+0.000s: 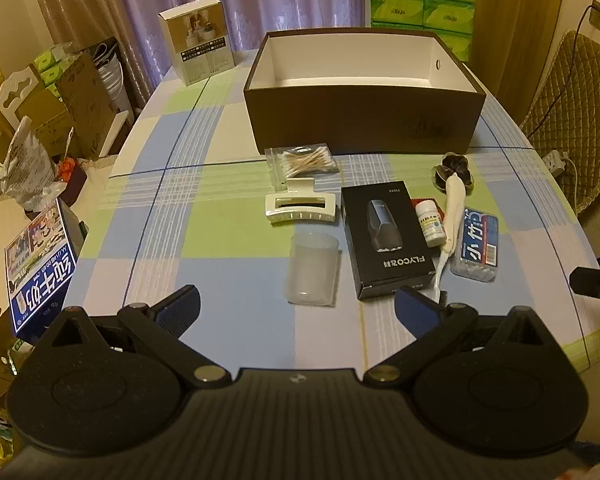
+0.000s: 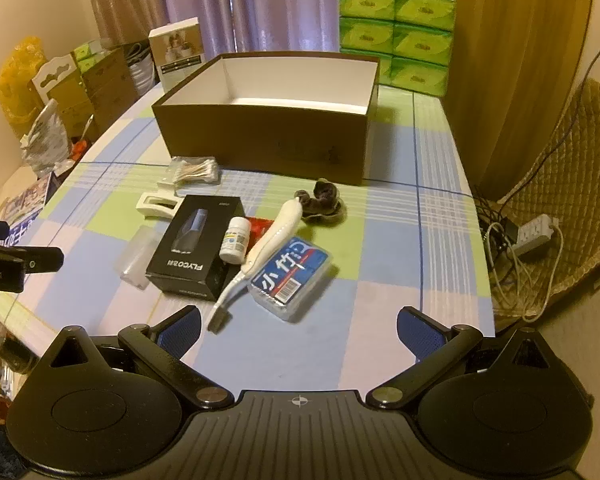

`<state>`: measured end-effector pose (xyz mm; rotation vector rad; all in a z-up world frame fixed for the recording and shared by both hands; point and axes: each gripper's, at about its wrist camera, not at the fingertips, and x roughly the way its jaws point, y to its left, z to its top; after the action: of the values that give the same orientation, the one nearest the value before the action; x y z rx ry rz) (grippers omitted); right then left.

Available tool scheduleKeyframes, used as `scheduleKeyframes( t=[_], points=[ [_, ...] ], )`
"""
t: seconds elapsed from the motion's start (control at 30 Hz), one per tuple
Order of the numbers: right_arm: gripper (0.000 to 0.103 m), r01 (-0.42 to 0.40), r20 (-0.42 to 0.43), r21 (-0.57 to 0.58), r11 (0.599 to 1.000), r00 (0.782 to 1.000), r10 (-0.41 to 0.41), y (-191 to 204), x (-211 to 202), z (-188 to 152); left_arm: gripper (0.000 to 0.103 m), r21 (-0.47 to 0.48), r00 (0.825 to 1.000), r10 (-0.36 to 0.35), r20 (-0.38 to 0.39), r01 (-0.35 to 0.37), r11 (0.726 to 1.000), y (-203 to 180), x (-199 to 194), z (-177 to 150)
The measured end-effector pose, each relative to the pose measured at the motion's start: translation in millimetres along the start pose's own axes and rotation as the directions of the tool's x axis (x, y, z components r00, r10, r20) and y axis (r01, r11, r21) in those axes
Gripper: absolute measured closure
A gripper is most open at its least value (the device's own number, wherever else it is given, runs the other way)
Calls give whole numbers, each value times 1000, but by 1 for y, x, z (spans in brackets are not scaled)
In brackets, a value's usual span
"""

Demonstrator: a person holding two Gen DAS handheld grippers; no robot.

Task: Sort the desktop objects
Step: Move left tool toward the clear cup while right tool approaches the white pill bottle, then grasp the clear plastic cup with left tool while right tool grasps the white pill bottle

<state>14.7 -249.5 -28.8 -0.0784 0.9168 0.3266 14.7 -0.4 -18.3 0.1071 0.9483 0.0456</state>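
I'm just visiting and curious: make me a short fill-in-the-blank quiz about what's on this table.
1. The big brown box holds ____ so far.
2. The cotton swabs are sealed in a clear ____.
3. The small white bottle lies between the black box and the ____.
4. Both the left tool and right tool have jaws standing ____.

Missing words: nothing; bag; toothbrush; open

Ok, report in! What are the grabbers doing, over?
Left gripper and right gripper open, holding nothing. Brown box looks empty; cup, black box, toothbrush unsorted on the table. Nothing in the way.
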Motion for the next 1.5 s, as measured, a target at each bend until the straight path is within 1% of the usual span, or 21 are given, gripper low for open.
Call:
scheduleKeyframes(
  t=[0.4, 0.5, 0.63, 0.77, 0.97, 1.0, 1.17, 1.23, 1.33, 1.5],
  points=[
    [2, -48, -76, -6, 999, 996, 47, -4, 14, 4, 1, 10, 1000, -1, -4, 1, 1000, 5, 12, 7],
    [2, -33, -81, 19, 999, 996, 34, -5, 18, 5, 1, 11, 1000, -2, -11, 2, 1000, 7, 17, 7],
    [2, -45, -70, 70, 997, 996, 50, -12, 22, 8, 1, 12, 1000, -6, -24, 6, 1000, 12, 27, 7],
    [2, -56, -45, 74, 996, 997, 59, -12, 27, 10, 2, 13, 999, -6, -39, 7, 1000, 16, 37, 6],
    [2, -90, 33, 73, 993, 996, 87, -9, 36, 13, 7, 14, 997, -34, -62, 35, 999, 21, 56, 7],
    [2, -94, 42, 68, 993, 995, 91, -9, 39, 13, 10, 13, 997, -33, -67, 33, 999, 22, 60, 7],
    [3, -93, 51, 65, 994, 995, 90, -10, 52, 15, 15, 30, 995, -43, -91, 46, 999, 25, 78, 6],
    [7, -96, 50, 68, 993, 994, 93, -11, 57, 16, 17, 35, 994, -52, -99, 56, 998, 25, 85, 8],
    [12, -98, 40, 67, 993, 995, 96, -11, 65, 18, 18, 45, 992, -70, -108, 75, 996, 25, 94, 10],
    [16, -102, 27, 54, 993, 995, 101, -10, 77, 22, 20, 66, 986, -100, -130, 109, 992, 23, 113, 16]
  ],
)
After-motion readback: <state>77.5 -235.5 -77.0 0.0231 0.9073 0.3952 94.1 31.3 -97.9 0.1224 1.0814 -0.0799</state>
